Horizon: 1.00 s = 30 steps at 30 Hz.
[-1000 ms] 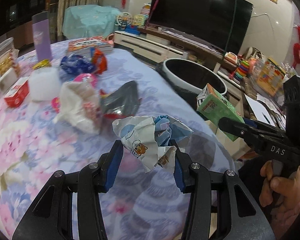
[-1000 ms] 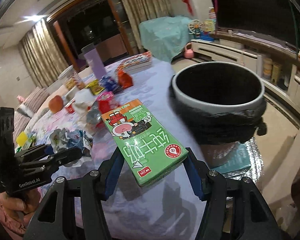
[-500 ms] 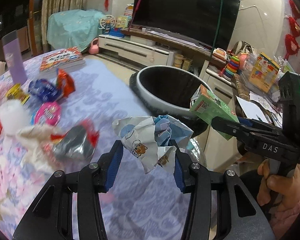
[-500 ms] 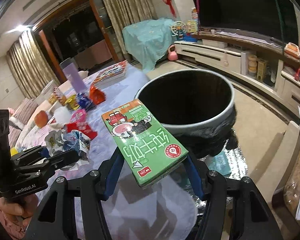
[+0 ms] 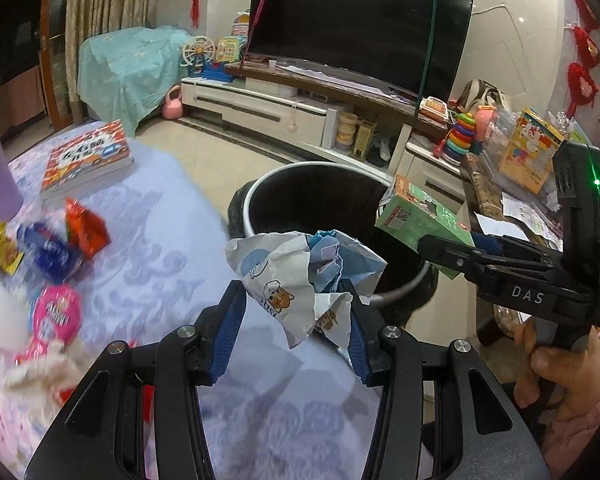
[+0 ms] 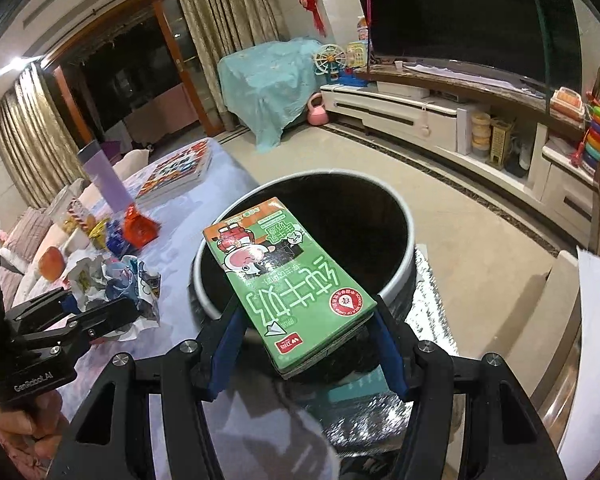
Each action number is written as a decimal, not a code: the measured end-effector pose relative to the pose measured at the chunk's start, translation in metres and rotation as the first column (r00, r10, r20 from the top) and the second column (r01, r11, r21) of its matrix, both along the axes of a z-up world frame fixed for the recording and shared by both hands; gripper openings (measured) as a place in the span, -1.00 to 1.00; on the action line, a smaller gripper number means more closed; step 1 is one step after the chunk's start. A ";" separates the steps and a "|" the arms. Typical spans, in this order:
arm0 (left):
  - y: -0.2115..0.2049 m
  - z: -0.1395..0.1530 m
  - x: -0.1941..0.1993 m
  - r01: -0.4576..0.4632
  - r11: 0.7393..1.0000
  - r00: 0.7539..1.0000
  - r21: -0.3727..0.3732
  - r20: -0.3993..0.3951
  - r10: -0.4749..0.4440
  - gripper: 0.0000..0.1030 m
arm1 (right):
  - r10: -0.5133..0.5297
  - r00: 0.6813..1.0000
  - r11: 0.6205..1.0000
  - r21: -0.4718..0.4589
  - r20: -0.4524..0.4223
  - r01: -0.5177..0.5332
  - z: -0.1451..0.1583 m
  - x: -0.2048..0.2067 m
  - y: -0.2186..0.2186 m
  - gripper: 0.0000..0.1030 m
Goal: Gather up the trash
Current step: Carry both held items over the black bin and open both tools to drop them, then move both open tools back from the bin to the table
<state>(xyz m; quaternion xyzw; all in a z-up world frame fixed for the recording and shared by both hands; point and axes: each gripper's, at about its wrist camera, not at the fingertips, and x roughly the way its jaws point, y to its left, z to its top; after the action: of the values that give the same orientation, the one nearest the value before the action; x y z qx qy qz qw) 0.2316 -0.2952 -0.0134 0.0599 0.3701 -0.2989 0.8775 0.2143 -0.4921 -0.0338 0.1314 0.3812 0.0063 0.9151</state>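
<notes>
My left gripper (image 5: 294, 312) is shut on a crumpled white and blue paper wrapper (image 5: 296, 268), held at the table's edge just before the black trash bin (image 5: 284, 184). My right gripper (image 6: 306, 332) is shut on a green milk carton (image 6: 288, 280), which hangs over the bin's open mouth (image 6: 404, 232). In the left wrist view the carton (image 5: 416, 216) and the right gripper (image 5: 452, 252) reach in from the right above the bin. In the right wrist view the wrapper (image 6: 120, 280) and the left gripper (image 6: 100, 312) sit at the left.
More wrappers lie on the floral tablecloth (image 5: 152, 248): an orange packet (image 5: 86, 228), a blue one (image 5: 48, 248), a pink round one (image 5: 56, 312). A book (image 5: 86, 160) and a purple bottle (image 6: 104, 176) stand further back. A TV cabinet (image 5: 260, 112) lies beyond the bin.
Both grippers have carried their loads away from the table's middle toward the bin. The carton now hangs over the bin's mouth and the wrapper is near its rim.
</notes>
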 end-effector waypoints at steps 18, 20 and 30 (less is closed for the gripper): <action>-0.038 -0.011 0.041 0.027 0.999 0.999 0.045 -0.021 -0.026 -0.05 | -0.003 0.999 1.000 -0.028 -0.051 0.002 -0.010 0.044 -0.023 0.19; -0.040 -0.012 0.043 0.024 0.999 0.999 0.049 -0.024 -0.023 -0.03 | -0.005 0.999 1.000 -0.029 -0.054 0.003 -0.010 0.046 -0.025 0.19; -0.041 -0.011 0.043 0.010 0.998 1.000 0.059 -0.024 -0.009 0.52 | -0.018 0.999 1.000 0.001 -0.044 0.018 -0.007 0.046 -0.035 0.36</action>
<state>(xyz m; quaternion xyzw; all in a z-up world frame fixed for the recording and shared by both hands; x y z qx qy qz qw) 0.2748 -0.3362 -0.0247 0.0840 0.3890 -0.2928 0.8694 0.2600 -0.5269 -0.0413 0.1356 0.3998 -0.0047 0.9065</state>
